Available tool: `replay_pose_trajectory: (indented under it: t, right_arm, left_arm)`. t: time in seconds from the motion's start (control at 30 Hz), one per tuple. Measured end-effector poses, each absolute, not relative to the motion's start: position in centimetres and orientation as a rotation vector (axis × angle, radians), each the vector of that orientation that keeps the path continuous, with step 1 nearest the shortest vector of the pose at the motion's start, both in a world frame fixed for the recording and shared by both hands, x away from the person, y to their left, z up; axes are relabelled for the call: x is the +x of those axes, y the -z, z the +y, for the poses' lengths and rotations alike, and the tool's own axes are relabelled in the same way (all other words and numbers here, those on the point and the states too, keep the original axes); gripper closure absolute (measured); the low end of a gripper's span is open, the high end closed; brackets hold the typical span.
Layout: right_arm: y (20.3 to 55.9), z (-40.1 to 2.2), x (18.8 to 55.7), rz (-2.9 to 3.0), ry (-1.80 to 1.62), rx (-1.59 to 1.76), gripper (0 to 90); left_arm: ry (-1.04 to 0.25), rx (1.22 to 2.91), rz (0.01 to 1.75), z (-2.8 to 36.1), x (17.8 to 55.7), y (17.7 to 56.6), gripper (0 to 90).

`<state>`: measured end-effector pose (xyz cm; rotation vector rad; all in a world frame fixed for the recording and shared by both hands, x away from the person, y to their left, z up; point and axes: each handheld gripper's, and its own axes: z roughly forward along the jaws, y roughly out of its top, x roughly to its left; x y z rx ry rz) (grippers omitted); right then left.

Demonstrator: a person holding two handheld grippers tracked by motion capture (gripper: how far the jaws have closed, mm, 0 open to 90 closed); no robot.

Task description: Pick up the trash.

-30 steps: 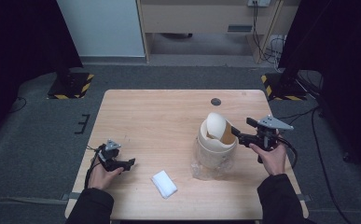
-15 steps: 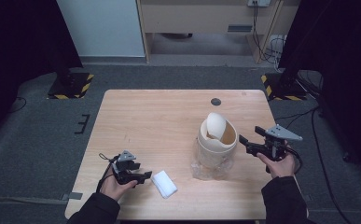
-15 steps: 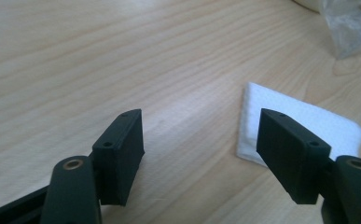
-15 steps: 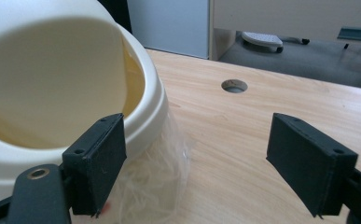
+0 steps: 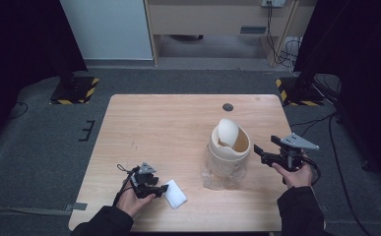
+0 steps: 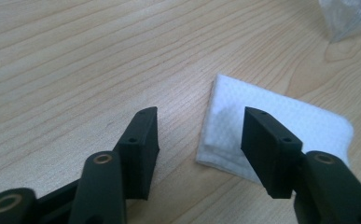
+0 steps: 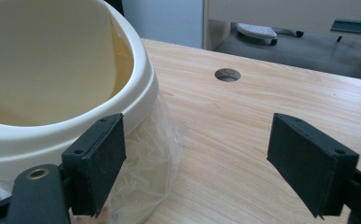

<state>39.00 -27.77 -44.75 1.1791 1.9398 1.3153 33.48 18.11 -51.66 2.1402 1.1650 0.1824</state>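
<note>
A white folded cloth (image 5: 176, 194) lies flat near the table's front edge. My left gripper (image 5: 163, 189) sits low at its left end. In the left gripper view the cloth (image 6: 285, 123) has one jaw over its near corner and the other over bare wood. The jaws have just been closing but do not press on it, so my left gripper (image 6: 199, 135) is open. A cream bin (image 5: 229, 146) with a tilted swing lid stands in a clear plastic bag (image 5: 221, 176). My right gripper (image 5: 259, 154) hangs open just right of the bin (image 7: 52, 88), gripping nothing.
The wooden table (image 5: 178, 128) has a round cable hole (image 5: 228, 107) at its back right. The bag's crinkled plastic (image 7: 145, 154) spreads out around the bin's base. Dark floor surrounds the table, with cabinets behind.
My left gripper has slid right across the table up to the cloth, and its jaws have narrowed. My right gripper has drawn back rightward from the bin's rim.
</note>
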Motion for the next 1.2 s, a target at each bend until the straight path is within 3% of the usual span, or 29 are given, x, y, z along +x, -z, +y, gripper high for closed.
replay_pose_trajectory:
  t: [0.2, 0.3, 0.57, 0.77, 1.2]
  right_arm:
    - [44.9, -27.8, 39.0, 1.942, -1.308, 1.182, 19.1]
    - [45.0, -27.8, 39.0, 1.941, -1.306, 1.187, 19.0]
    - [45.0, -27.8, 39.0, 1.943, -1.309, 1.184, 18.8]
    - [44.9, -27.9, 39.1, 1.938, -1.321, 1.19, 18.8]
    - [44.0, -28.0, 39.1, 1.903, -1.389, 1.179, 19.1]
  left_arm:
    - [-0.267, 2.208, 1.143, 16.8, 32.6, 51.5, 59.1]
    - [-0.274, 2.224, 1.142, 16.1, 32.3, 51.4, 71.7]
    - [-0.196, 2.208, 1.15, 16.3, 32.6, 51.2, 85.2]
    - [-0.214, 2.125, 1.086, 16.8, 32.7, 50.0, 86.7]
    - [-0.446, 1.873, 0.884, 18.2, 32.0, 45.8, 87.0]
